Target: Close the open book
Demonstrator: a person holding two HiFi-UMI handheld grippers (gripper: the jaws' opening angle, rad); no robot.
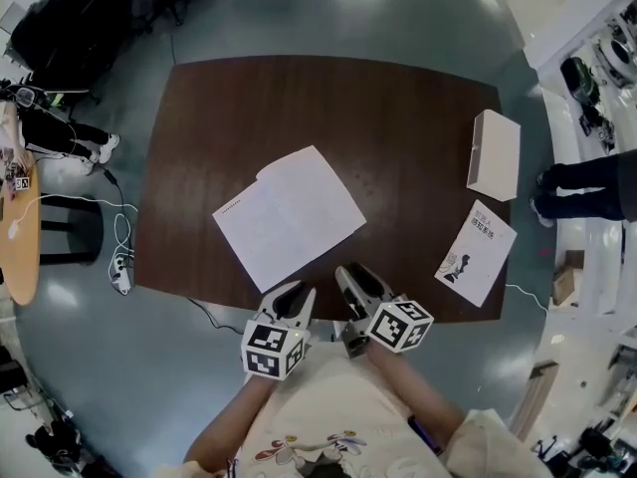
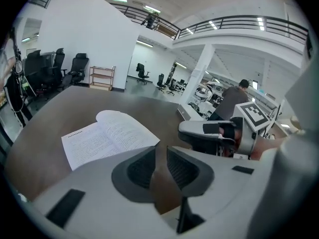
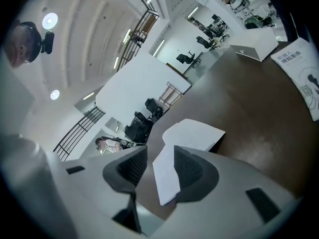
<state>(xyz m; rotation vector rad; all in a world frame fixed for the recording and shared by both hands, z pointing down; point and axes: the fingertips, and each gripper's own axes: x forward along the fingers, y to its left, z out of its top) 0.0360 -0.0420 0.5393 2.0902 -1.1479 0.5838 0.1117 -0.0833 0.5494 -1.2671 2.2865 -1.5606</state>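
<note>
The open book (image 1: 289, 217) lies flat with its white pages up in the middle of the dark brown table (image 1: 398, 127). Both grippers hover over the table's near edge, just on my side of the book. My left gripper (image 1: 299, 292) points at the book's near-left part, its jaws a narrow gap apart with only table showing between them (image 2: 161, 156). My right gripper (image 1: 350, 272) stands open at the book's near corner. In the right gripper view the book (image 3: 192, 133) shows through the gap of the right gripper (image 3: 160, 156), and the pads do not press on it. The left gripper view has the book (image 2: 107, 138) ahead to the left.
A white box (image 1: 494, 154) lies at the table's right edge, and a closed booklet (image 1: 476, 252) sits near the front right corner. A person (image 1: 587, 182) stands to the right of the table. Office chairs and cables (image 1: 119, 257) are on the floor at left.
</note>
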